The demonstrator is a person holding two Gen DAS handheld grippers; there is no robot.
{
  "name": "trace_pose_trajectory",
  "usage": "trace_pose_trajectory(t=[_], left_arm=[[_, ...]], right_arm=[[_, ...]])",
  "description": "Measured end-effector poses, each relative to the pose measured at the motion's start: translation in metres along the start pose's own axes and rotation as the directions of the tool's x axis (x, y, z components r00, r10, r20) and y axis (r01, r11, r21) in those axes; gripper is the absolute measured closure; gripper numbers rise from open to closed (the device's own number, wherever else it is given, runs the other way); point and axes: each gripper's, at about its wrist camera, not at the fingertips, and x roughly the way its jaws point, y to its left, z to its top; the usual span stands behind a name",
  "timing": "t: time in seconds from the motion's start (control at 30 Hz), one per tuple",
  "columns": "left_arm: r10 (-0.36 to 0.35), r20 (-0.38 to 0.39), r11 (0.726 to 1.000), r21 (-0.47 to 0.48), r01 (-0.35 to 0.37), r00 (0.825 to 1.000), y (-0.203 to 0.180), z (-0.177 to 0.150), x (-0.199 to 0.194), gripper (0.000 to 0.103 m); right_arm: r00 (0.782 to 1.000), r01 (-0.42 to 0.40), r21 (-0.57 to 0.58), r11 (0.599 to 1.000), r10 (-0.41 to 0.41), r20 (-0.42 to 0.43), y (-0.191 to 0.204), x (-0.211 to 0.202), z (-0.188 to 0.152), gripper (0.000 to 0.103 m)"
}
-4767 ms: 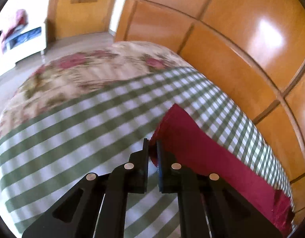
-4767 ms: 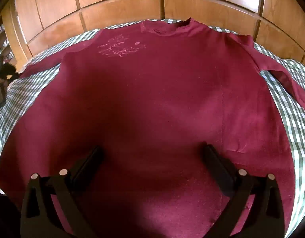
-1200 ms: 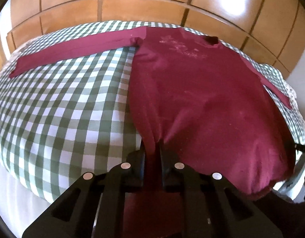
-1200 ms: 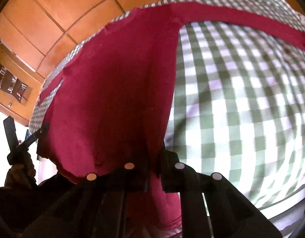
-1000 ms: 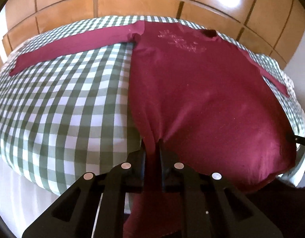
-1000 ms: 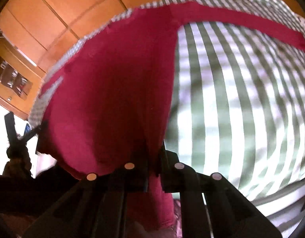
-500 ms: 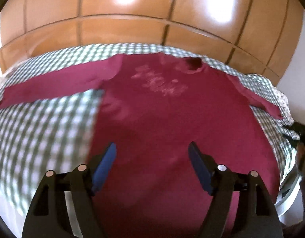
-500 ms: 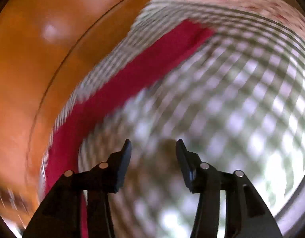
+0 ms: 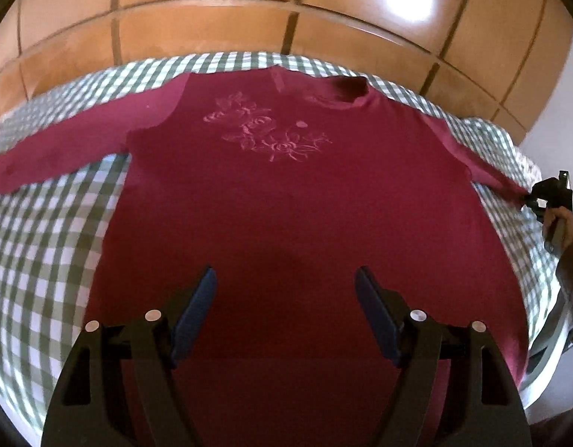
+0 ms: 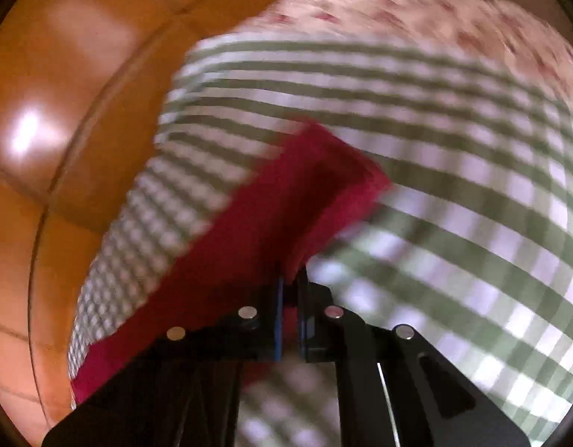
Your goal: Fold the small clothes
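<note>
A maroon long-sleeved shirt [image 9: 305, 205] with pale floral embroidery lies flat, front up, on a green-and-white checked bedspread [image 9: 44, 246]. My left gripper [image 9: 285, 290] hovers open and empty above the shirt's lower body. My right gripper [image 10: 290, 290] is shut on the cuff end of the shirt's right sleeve [image 10: 308, 201]. The right gripper also shows at the far right of the left wrist view [image 9: 547, 193], at the sleeve tip. The right wrist view is motion-blurred.
A glossy wooden panelled headboard [image 9: 286, 26] runs along the far side of the bed. A floral bedcover [image 10: 435, 18] lies beyond the checked spread. The bed's near edge drops off under my left gripper.
My left gripper let go of the hem and opened, now over the shirt's middle. My right gripper let go too, swung to the right sleeve end and shut on the cuff.
</note>
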Motion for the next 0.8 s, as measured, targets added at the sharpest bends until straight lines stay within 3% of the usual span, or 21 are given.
trace_pose_trajectory(t=[0.1, 0.2, 0.27, 0.4, 0.53, 0.6, 0.67, 0.73, 0.8], left_arm=[[-0.041, -0.019, 0.998, -0.045, 0.04, 0.999, 0.007, 0.003, 0.005, 0.028], [-0.068, -0.016, 0.995, -0.067, 0.067, 0.998, 0.01, 0.003, 0.004, 0.028], [-0.095, -0.02, 0.992, -0.088, 0.093, 0.995, 0.014, 0.004, 0.003, 0.033], [-0.141, 0.004, 0.981, -0.132, 0.141, 0.99, 0.022, 0.012, -0.002, 0.033], [-0.173, 0.037, 0.971, -0.162, 0.177, 0.984, 0.03, 0.026, -0.005, 0.033], [-0.164, 0.053, 0.969, -0.176, 0.171, 0.985, 0.034, 0.033, -0.005, 0.033], [-0.156, 0.06, 0.965, -0.204, 0.165, 0.986, 0.042, 0.04, -0.003, 0.033], [-0.178, 0.065, 0.952, -0.239, 0.189, 0.982, 0.051, 0.048, 0.0, 0.032], [-0.191, 0.071, 0.941, -0.269, 0.203, 0.979, 0.058, 0.056, 0.004, 0.033]], right_arm=[[0.993, -0.116, -0.146, 0.982, 0.119, 0.011, 0.06, -0.021, -0.015, 0.098], [0.969, -0.244, -0.259, 0.934, 0.245, -0.029, 0.127, -0.032, -0.038, 0.098], [0.941, -0.337, -0.318, 0.886, 0.329, -0.077, 0.169, -0.038, -0.06, 0.098], [0.862, -0.506, -0.417, 0.755, 0.452, -0.229, 0.261, -0.046, -0.131, 0.098], [0.798, -0.602, -0.475, 0.641, 0.47, -0.377, 0.327, -0.042, -0.205, 0.097], [0.776, -0.63, -0.491, 0.602, 0.465, -0.427, 0.345, -0.042, -0.231, 0.089], [0.75, -0.662, -0.476, 0.579, 0.5, -0.434, 0.344, -0.049, -0.238, 0.06], [0.751, -0.66, -0.476, 0.581, 0.514, -0.414, 0.329, -0.057, -0.235, 0.045], [0.761, -0.649, -0.469, 0.599, 0.511, -0.4, 0.306, -0.063, -0.231, 0.044]])
